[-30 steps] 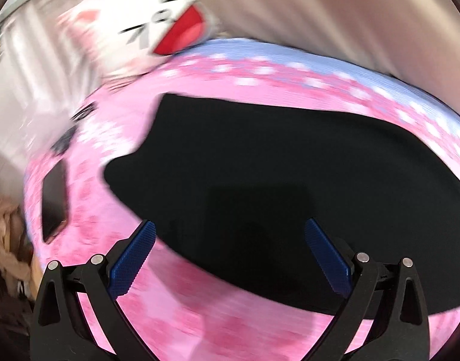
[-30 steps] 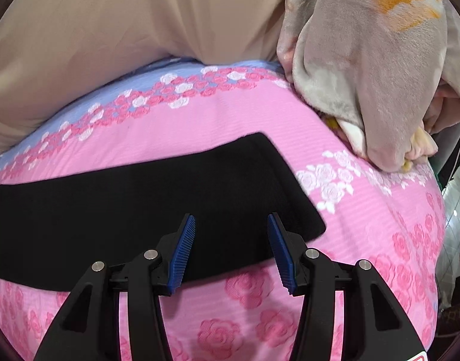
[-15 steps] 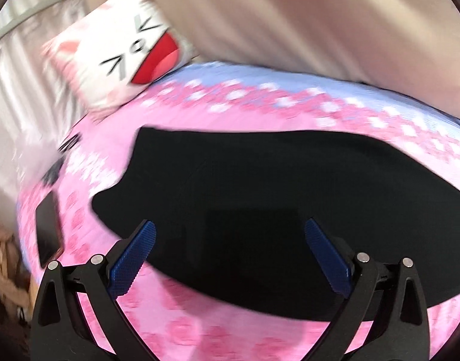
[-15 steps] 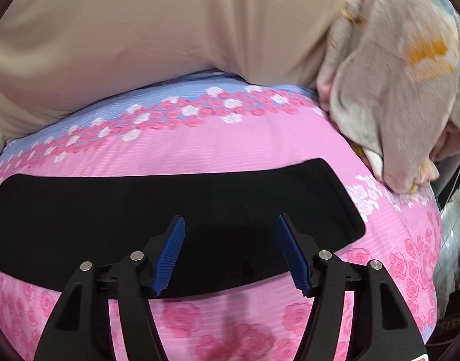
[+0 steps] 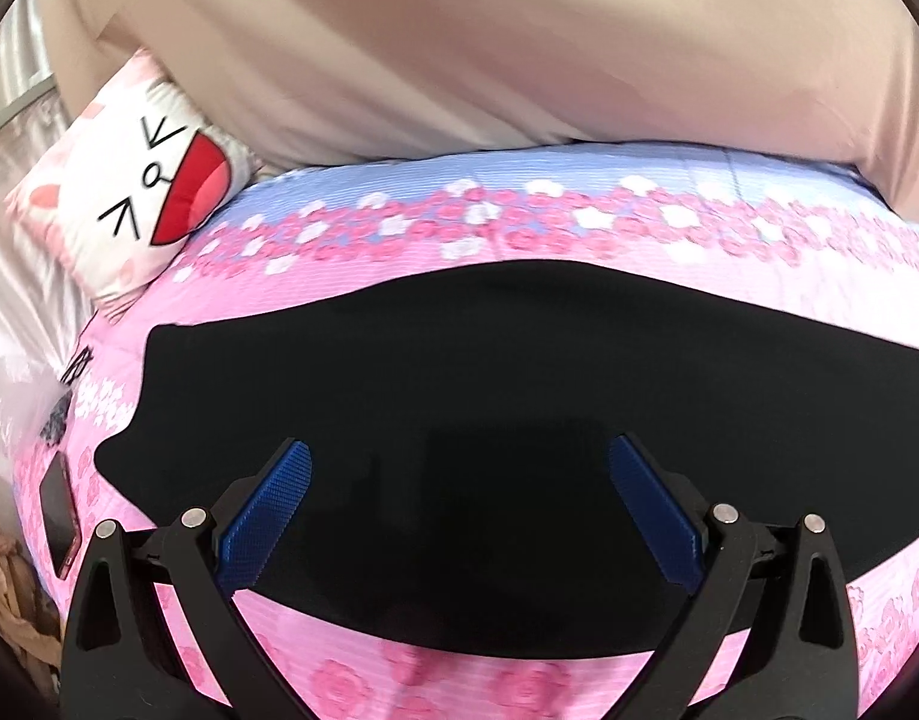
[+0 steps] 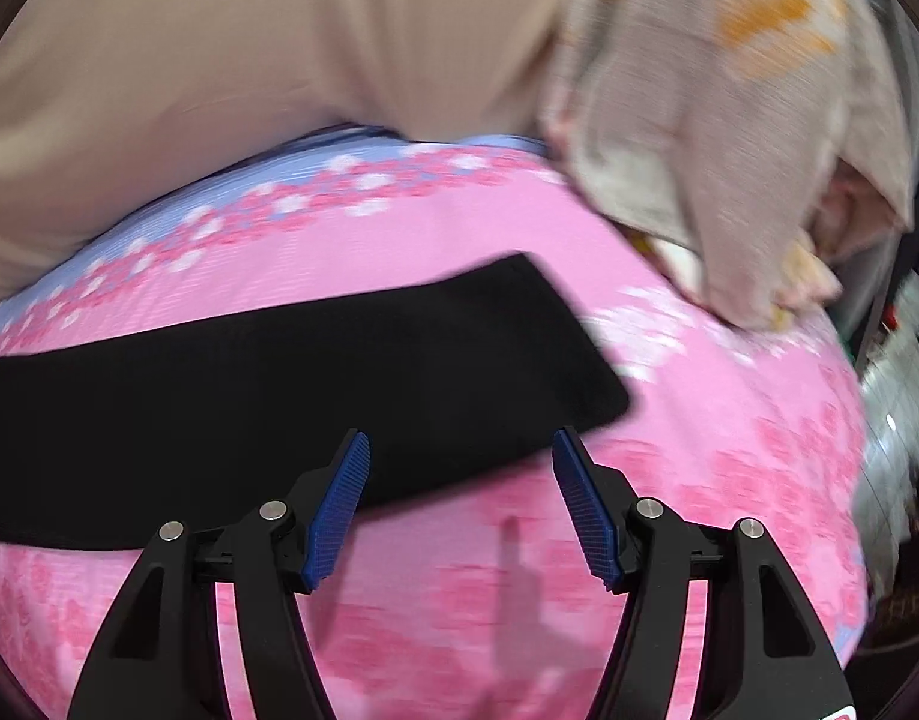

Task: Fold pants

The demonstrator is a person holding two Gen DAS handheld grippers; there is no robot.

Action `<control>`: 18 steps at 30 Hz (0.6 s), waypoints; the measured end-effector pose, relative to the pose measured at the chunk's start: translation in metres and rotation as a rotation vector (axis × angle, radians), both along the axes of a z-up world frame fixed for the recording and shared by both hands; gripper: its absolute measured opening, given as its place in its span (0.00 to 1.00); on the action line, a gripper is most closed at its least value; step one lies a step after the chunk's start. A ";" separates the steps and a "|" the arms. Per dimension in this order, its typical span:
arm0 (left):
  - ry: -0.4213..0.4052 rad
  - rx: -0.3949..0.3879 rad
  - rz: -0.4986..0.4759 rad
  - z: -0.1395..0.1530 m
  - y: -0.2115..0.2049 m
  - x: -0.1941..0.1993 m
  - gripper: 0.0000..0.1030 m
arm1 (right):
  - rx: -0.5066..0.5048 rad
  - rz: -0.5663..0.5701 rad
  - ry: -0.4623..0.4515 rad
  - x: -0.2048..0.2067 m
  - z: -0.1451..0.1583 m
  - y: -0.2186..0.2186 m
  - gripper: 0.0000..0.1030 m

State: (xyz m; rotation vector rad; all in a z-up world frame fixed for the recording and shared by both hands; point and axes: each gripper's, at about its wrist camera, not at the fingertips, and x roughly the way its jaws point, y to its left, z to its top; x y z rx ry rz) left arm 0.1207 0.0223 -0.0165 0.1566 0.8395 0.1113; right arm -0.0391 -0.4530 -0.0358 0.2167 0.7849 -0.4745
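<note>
The black pants (image 5: 519, 420) are seen laid flat across the pink floral bedsheet (image 5: 399, 276), with the left gripper (image 5: 459, 480) held above them, its blue-padded jaws spread wide and nothing held between them. A cat-face pillow (image 5: 141, 180) is propped at the far left, and a dark phone (image 5: 60, 516) is seen lying near the sheet's left edge.
</note>
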 end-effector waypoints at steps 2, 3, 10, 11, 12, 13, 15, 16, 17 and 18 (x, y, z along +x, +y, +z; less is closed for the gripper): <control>0.008 0.015 -0.021 -0.003 -0.014 -0.001 0.95 | 0.017 -0.045 -0.006 -0.010 -0.002 -0.025 0.64; 0.011 0.019 -0.033 -0.004 -0.021 -0.002 0.95 | 0.035 -0.063 -0.006 -0.014 -0.003 -0.041 0.67; 0.032 0.050 -0.082 -0.012 -0.053 -0.011 0.95 | 0.235 -0.045 -0.021 0.000 -0.027 -0.096 0.69; 0.035 0.049 -0.078 -0.012 -0.053 -0.012 0.95 | 0.275 -0.025 -0.040 0.004 -0.029 -0.098 0.69; 0.038 0.047 -0.073 -0.012 -0.052 -0.012 0.95 | 0.302 -0.010 -0.056 0.007 -0.030 -0.098 0.69; 0.041 0.045 -0.069 -0.012 -0.050 -0.012 0.95 | 0.321 -0.004 -0.069 0.011 -0.031 -0.097 0.69; 0.044 0.044 -0.056 -0.011 -0.046 -0.012 0.95 | 0.296 -0.019 -0.076 0.016 -0.029 -0.094 0.69; 0.043 0.045 -0.052 -0.010 -0.045 -0.012 0.95 | 0.227 -0.043 -0.076 0.017 -0.023 -0.089 0.69; 0.042 0.047 -0.044 -0.009 -0.044 -0.012 0.95 | 0.194 -0.042 -0.077 0.017 -0.020 -0.085 0.69; 0.041 0.047 -0.040 -0.008 -0.042 -0.012 0.95 | 0.163 -0.020 -0.071 0.019 -0.016 -0.080 0.69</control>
